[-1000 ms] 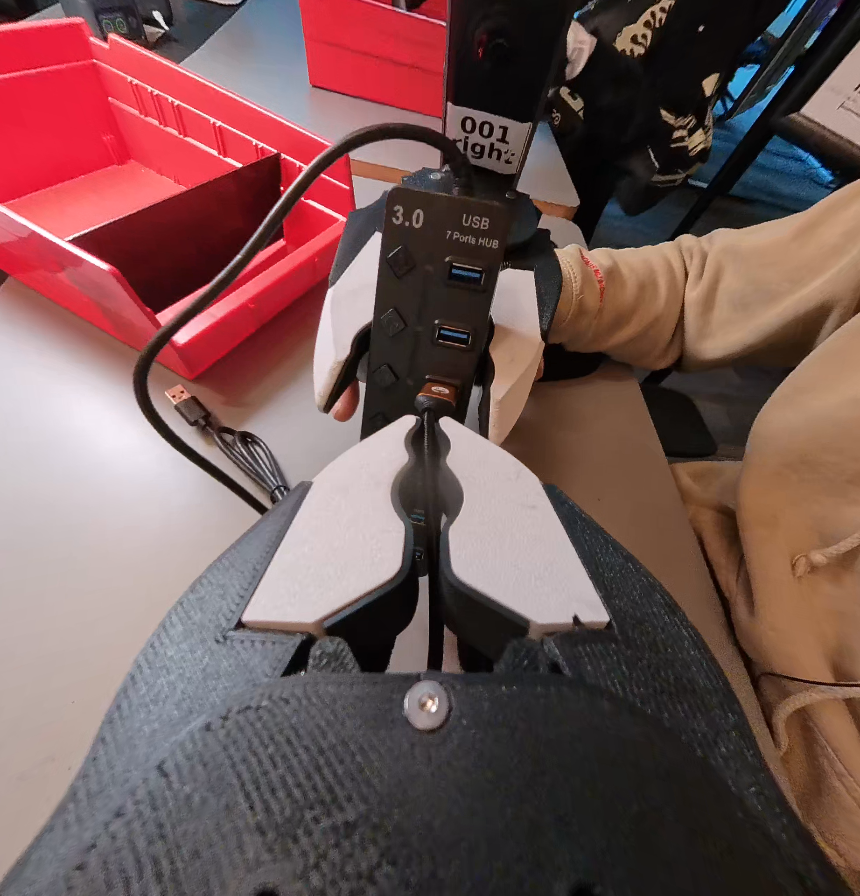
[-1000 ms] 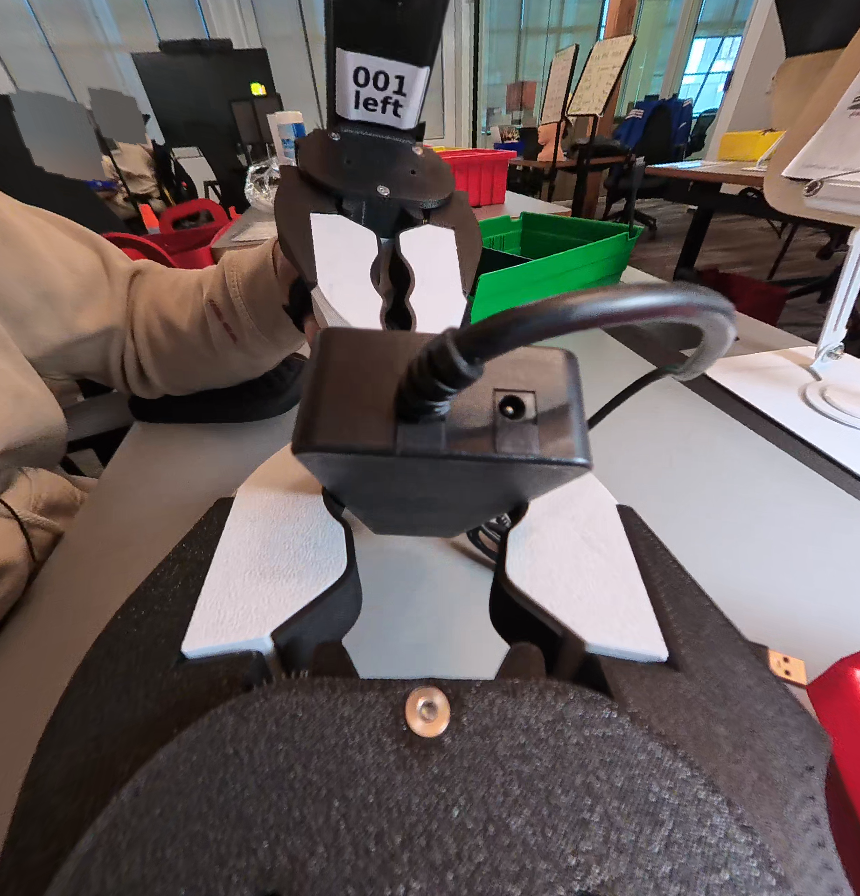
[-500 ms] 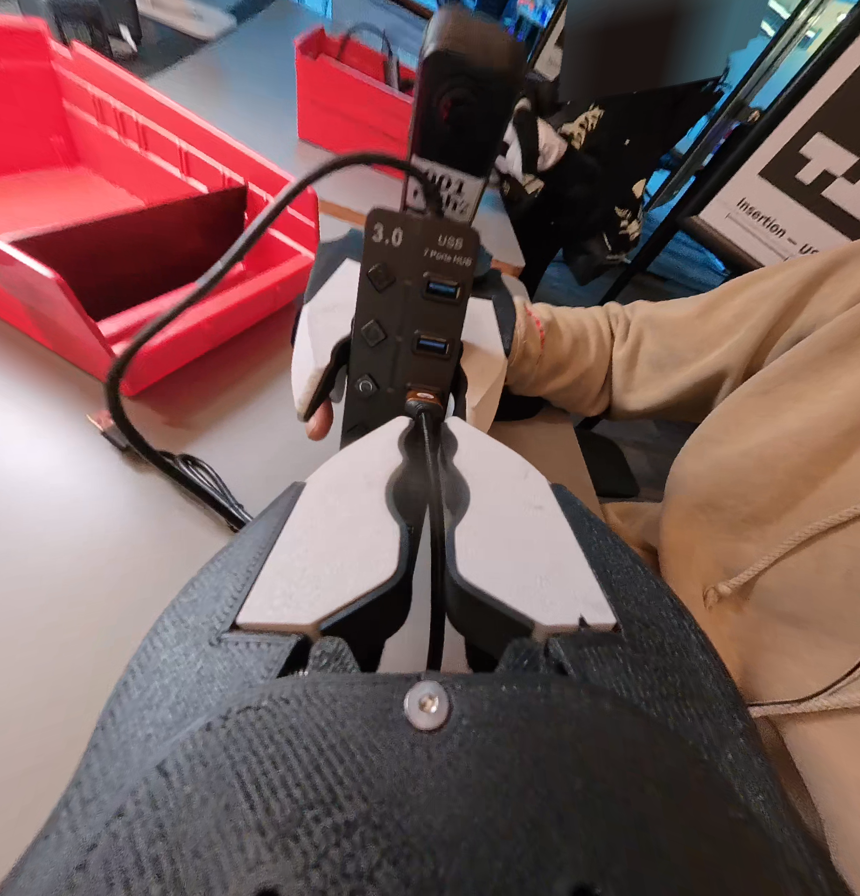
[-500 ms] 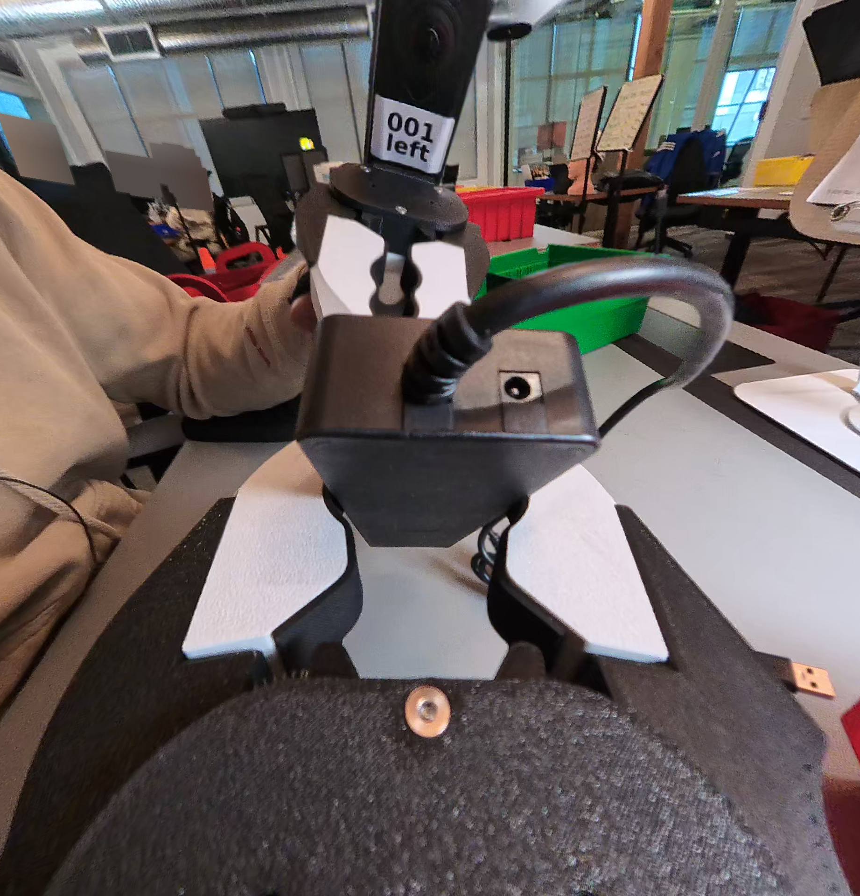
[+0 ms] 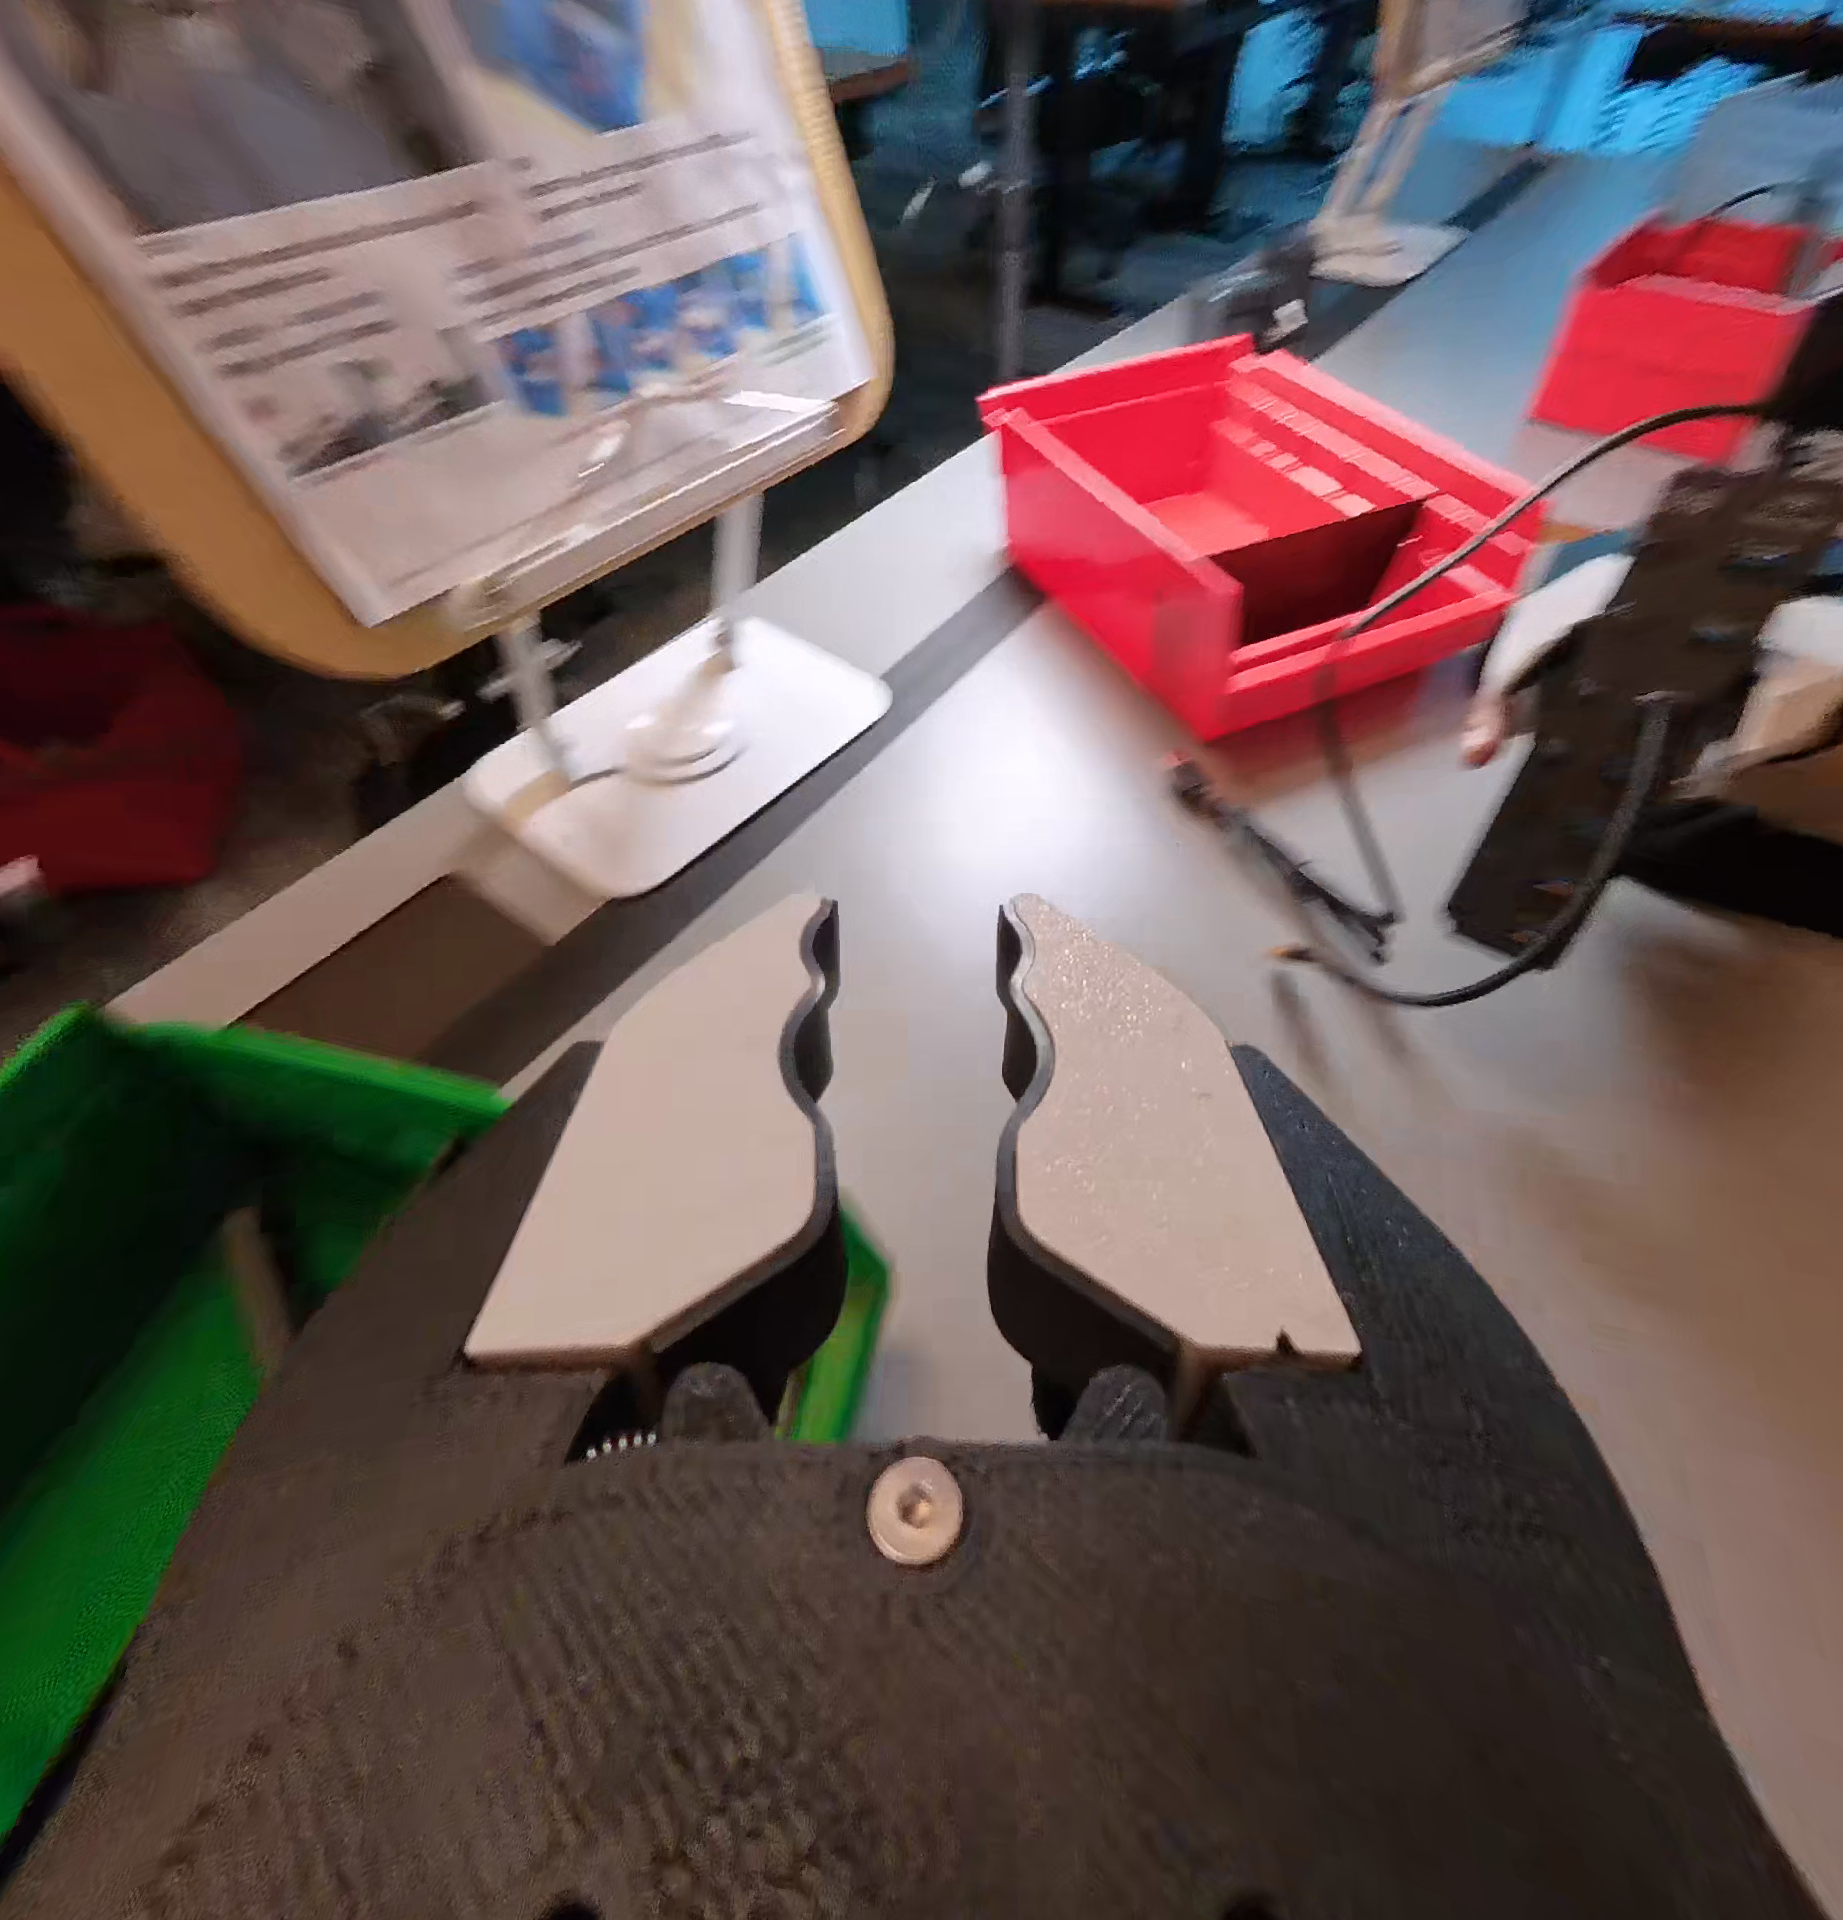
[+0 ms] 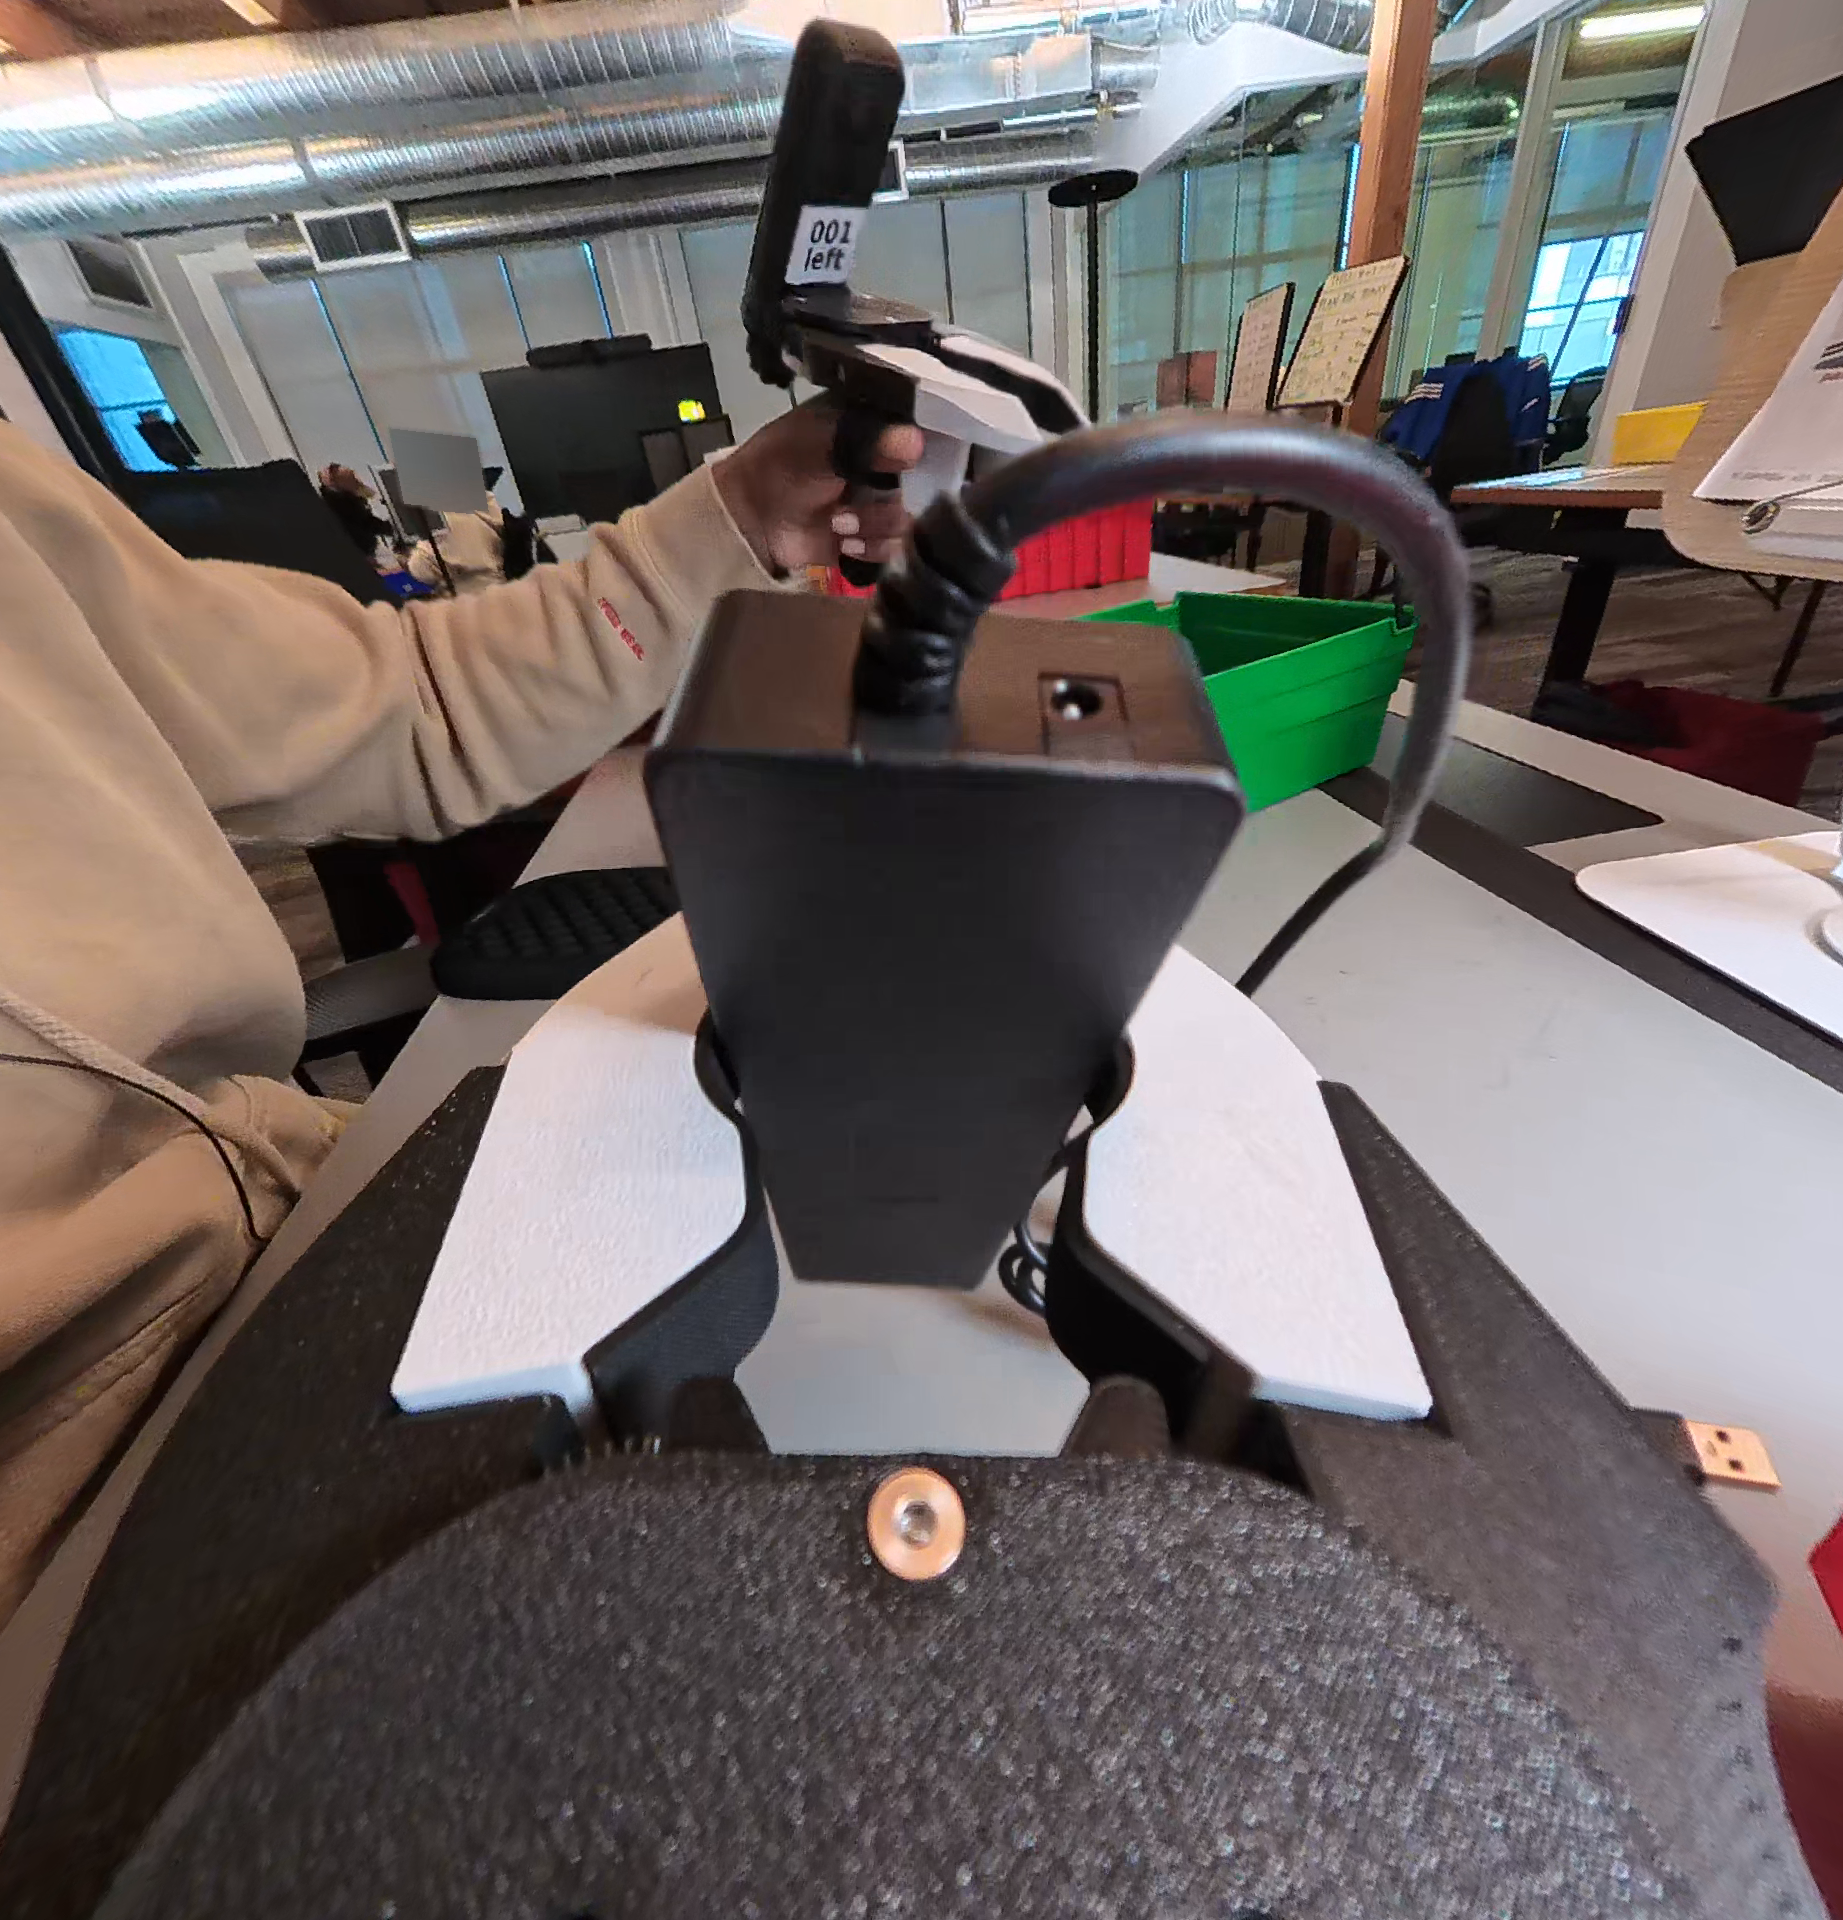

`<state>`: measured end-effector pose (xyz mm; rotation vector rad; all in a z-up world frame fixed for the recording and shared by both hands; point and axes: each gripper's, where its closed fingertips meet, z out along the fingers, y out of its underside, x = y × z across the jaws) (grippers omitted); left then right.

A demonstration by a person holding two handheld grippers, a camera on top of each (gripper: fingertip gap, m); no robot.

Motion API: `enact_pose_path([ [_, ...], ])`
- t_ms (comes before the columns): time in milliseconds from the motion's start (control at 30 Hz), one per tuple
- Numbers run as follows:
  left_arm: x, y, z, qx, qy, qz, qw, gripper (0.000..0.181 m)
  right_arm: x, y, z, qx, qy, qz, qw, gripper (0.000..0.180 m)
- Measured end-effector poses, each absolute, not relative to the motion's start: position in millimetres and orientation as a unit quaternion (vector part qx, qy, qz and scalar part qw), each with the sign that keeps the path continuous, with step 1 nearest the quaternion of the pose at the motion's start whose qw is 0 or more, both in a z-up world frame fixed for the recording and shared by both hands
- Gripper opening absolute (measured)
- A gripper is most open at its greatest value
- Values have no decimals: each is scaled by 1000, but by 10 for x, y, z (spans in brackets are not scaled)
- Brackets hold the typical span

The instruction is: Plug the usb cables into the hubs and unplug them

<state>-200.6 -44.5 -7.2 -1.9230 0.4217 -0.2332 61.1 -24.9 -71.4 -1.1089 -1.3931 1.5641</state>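
My right gripper (image 6: 917,1049) is shut on a black USB hub (image 6: 938,935) and holds it upright above the grey table (image 6: 1519,1195). The hub's thick black cord (image 6: 1332,488) arcs off its top to the right. In the left wrist view the hub (image 5: 1665,707) shows blurred at the far right, with a thin black USB cable (image 5: 1603,894) hanging from its face. My left gripper (image 5: 915,930) is open and empty, well to the left of the hub and turned away from it. It also shows raised in a hand in the right wrist view (image 6: 1042,400).
A red bin (image 5: 1114,582) with a black divider stands behind the hub. A green bin (image 5: 117,1299) lies under my left gripper. A sign on a white-based stand (image 5: 688,769) is at the table's far edge. A loose copper USB plug (image 6: 1732,1455) lies by my right gripper.
My left gripper has let go of the cable at the hub, opened, and swung away to the left and up. The cable stays hanging from the hub. The right gripper has tilted the hub more upright.
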Motion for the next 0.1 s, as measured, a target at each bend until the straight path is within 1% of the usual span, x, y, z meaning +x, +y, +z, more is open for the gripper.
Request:
enact_pose_path([
  [100, -2641, -585, -196, -850, 141, -15, 507, 23, 602, -265, -726, -434, -545, 613, 372, 63],
])
